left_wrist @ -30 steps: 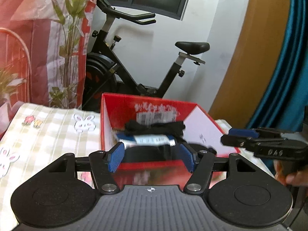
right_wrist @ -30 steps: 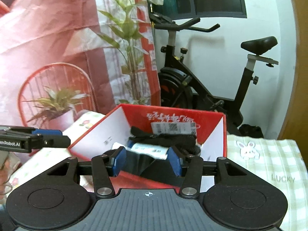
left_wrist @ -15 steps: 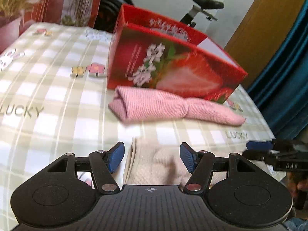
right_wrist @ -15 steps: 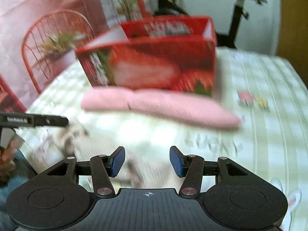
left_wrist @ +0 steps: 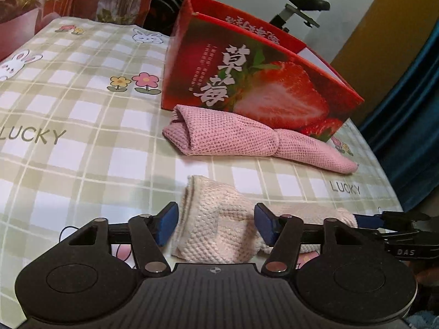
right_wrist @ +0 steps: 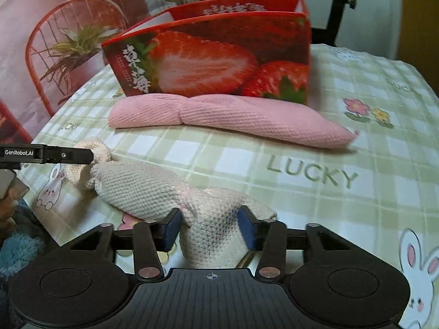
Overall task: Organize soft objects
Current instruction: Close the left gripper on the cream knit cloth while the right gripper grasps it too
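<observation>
A cream knitted cloth [left_wrist: 216,227] [right_wrist: 142,189] lies rolled lengthwise near the table's front edge. My left gripper [left_wrist: 215,224] straddles its left end. The jaws are closing, with the cloth filling the gap and the pads just at its sides. My right gripper [right_wrist: 210,229] is at the other end, its jaws also closing, and the knit bunches between the pads. Each gripper shows in the other's view, the left gripper [right_wrist: 82,155] and the right gripper [left_wrist: 367,220]. A pink knitted cloth [left_wrist: 233,137] [right_wrist: 233,120] lies folded in front of the red strawberry box [left_wrist: 274,82] [right_wrist: 205,63].
A green checked tablecloth [left_wrist: 82,137] [right_wrist: 356,192] with rabbits and flowers covers the table. Behind it stand an exercise bike [left_wrist: 301,5], a potted plant [right_wrist: 71,46] and a red wire chair [right_wrist: 35,41]. A blue curtain [left_wrist: 411,96] hangs at the right.
Both grippers came down from over the open box to the table's front edge and tilted downward. Their jaws have narrowed around the ends of the cream cloth.
</observation>
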Demonstrator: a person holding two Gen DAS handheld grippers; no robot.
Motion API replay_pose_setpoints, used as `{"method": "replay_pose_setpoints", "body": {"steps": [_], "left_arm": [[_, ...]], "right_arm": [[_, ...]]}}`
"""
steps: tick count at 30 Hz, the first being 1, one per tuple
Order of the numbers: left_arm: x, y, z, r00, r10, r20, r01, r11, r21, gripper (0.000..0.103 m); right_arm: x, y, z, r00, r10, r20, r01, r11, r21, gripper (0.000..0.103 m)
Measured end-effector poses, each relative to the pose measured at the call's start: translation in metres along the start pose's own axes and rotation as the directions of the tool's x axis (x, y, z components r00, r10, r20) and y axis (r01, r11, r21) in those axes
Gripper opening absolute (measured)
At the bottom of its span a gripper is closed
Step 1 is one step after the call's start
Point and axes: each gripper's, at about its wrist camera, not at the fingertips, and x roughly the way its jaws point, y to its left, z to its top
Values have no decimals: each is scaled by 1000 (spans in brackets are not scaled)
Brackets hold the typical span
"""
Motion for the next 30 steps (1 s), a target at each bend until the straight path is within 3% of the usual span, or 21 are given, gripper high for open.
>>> {"method": "replay_pose_setpoints", "body": {"steps": [6,11,14,19,24,30], "left_arm": [[1,9,-2,1000,3,4,-3,999,-52,55],[1,13,-2,1000,4,20,-3,998,-61,51],[1,14,-2,1000,2,31,0,998,-61,48],[3,15,-2,999,-4,42,7,998,-69,45],[4,13,-2,999,3,45,0,998,-60,45],[4,14,-2,999,3,43,-1,999,-49,45]], "right_arm": [[20,8,20,1000,16,15,-16,1000,-18,29],[36,1,33,997,30,73,-34,998,59,27],[41,-1,28,990,31,135,-43,995,90,27],[39,-1,8,971,28,235,-40,998,43,27],[39,5,5,967,18,253,-15,1000,-14,26],[38,-1,4,964,41,263,-45,999,7,26]]}}
